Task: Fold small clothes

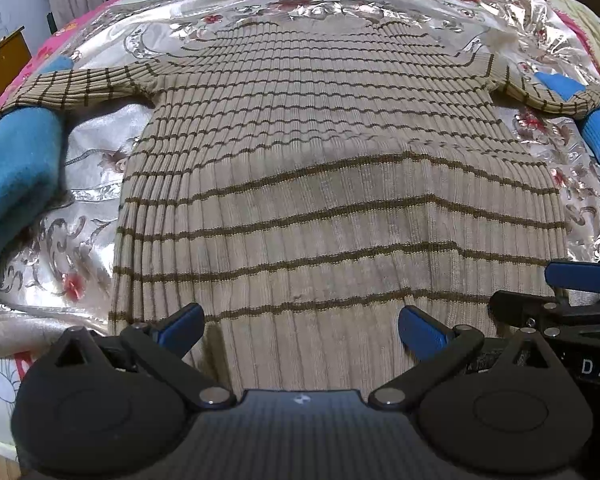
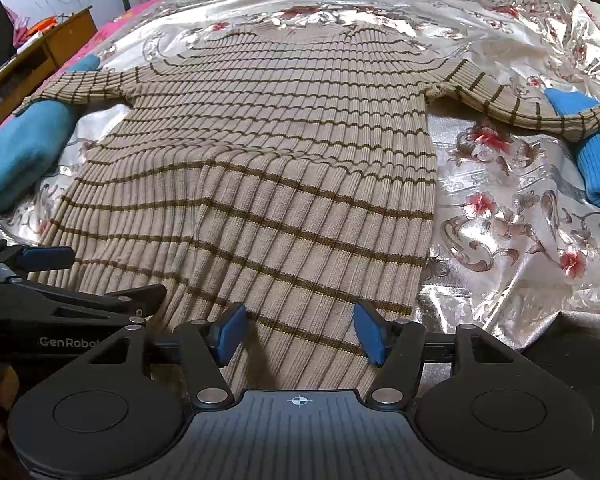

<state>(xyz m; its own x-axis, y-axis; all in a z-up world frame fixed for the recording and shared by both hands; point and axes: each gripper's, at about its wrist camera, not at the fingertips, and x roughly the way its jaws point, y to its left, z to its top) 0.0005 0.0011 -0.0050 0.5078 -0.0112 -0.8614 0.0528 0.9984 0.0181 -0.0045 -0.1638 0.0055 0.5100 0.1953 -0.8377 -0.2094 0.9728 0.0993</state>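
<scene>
Sweater (image 1: 340, 184) beneath spread left tongs (image 1: 300, 330); only right tongs' (image 2: 300, 334) view shows desk (image 2: 40, 56).

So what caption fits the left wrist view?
Open left gripper poised over the hem of a striped ribbed sweater spread flat on a floral satin bedspread.

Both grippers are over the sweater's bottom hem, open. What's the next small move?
Probably lower both and pinch the hem. The striped sweater lies flat, sleeves spread, unfolded; the left gripper and right gripper stand open over its near edge, gripping nothing.
</scene>
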